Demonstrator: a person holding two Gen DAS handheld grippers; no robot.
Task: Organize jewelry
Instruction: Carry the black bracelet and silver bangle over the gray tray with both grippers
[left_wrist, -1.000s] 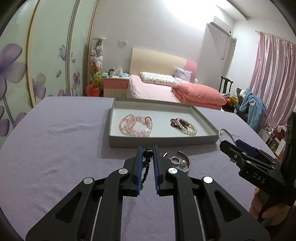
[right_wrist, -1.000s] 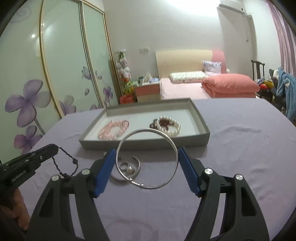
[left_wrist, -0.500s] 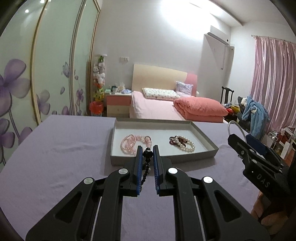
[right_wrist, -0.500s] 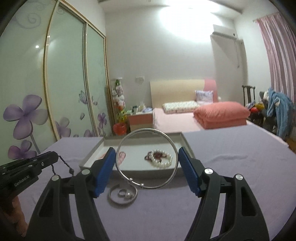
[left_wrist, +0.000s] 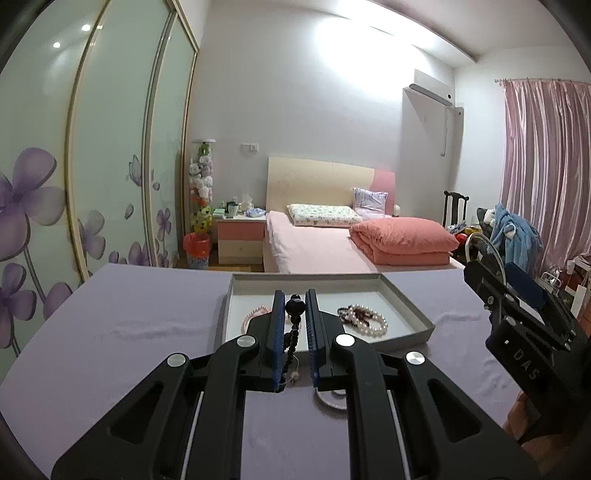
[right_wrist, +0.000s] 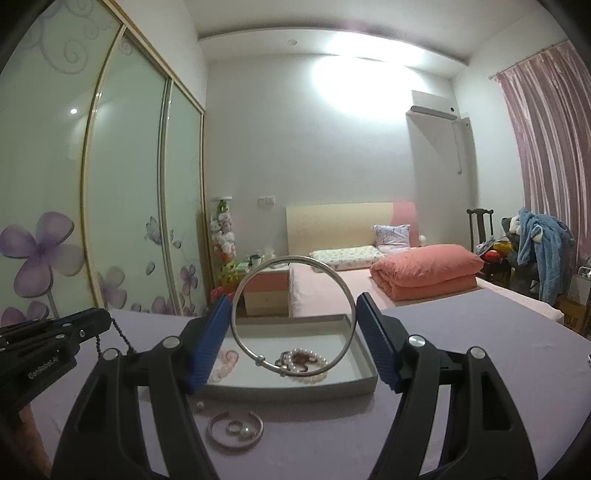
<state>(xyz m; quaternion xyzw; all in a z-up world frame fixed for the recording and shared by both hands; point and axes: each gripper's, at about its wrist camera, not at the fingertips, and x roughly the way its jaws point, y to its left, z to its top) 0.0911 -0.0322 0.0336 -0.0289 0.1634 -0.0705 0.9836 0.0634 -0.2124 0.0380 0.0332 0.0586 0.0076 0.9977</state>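
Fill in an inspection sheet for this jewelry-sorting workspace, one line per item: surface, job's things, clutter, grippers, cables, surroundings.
Surface: purple tablecloth, lightly wrinkled.
Job's things: grey tray holds a pink bead bracelet and a pearl bracelet; an open silver cuff with a pearl ring inside it lies on the cloth in front of the tray.
Clutter: nothing seen.
Grippers: left gripper shut on a black bead strand; right gripper holds a silver bangle across its width, off the table.
Cables: nothing seen.
Surroundings: bed, floral wardrobe doors, pink curtain.
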